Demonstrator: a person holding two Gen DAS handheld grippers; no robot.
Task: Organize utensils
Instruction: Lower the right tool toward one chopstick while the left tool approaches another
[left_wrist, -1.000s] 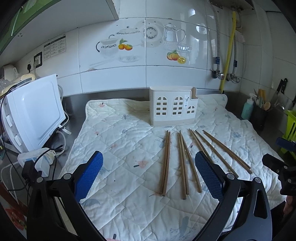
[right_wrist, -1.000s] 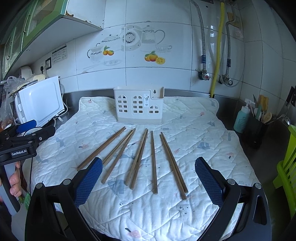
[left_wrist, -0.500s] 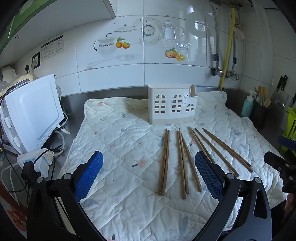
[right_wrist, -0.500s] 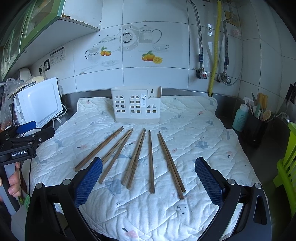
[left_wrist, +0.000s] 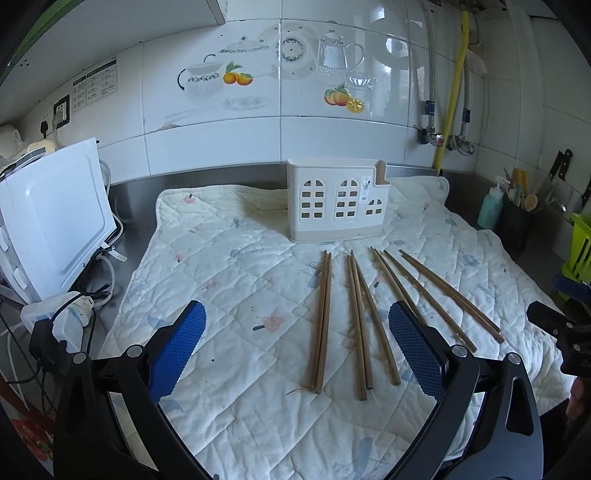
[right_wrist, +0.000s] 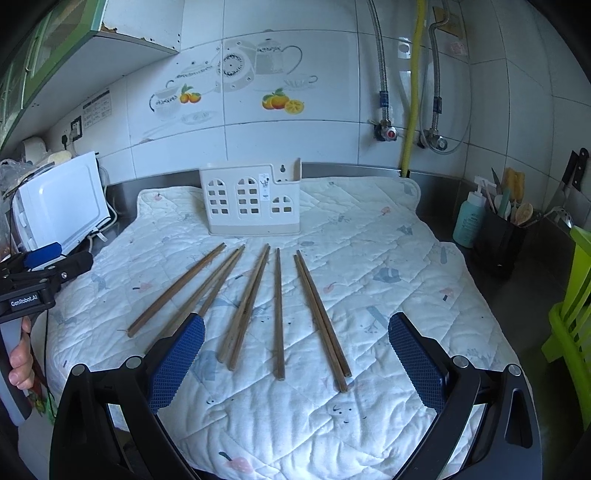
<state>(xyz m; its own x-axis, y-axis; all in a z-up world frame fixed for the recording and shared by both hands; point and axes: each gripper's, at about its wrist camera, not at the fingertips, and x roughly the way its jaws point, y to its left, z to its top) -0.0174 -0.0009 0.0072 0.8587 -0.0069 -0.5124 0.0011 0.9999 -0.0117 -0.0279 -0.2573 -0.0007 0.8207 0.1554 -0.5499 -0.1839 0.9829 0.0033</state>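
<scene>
Several brown wooden chopsticks (left_wrist: 356, 321) lie fanned out on a white quilted mat (left_wrist: 240, 280); they also show in the right wrist view (right_wrist: 279, 306). A white chopstick holder with window cut-outs (left_wrist: 338, 201) stands upright at the mat's far side, also seen in the right wrist view (right_wrist: 253, 201), and looks empty. My left gripper (left_wrist: 295, 343) is open and empty, above the mat's near edge, short of the chopsticks. My right gripper (right_wrist: 295, 354) is open and empty, above the chopsticks' near ends.
A white appliance (left_wrist: 51, 221) with cables and a power strip (left_wrist: 70, 317) stands left of the mat. A teal bottle (right_wrist: 469, 218) and a black utensil pot (right_wrist: 504, 240) stand at the right. A green rack (right_wrist: 572, 306) is at the far right. Tiled wall with pipes behind.
Both grippers have moved slightly forward and the views have shifted a little. The chopsticks and the holder have not moved.
</scene>
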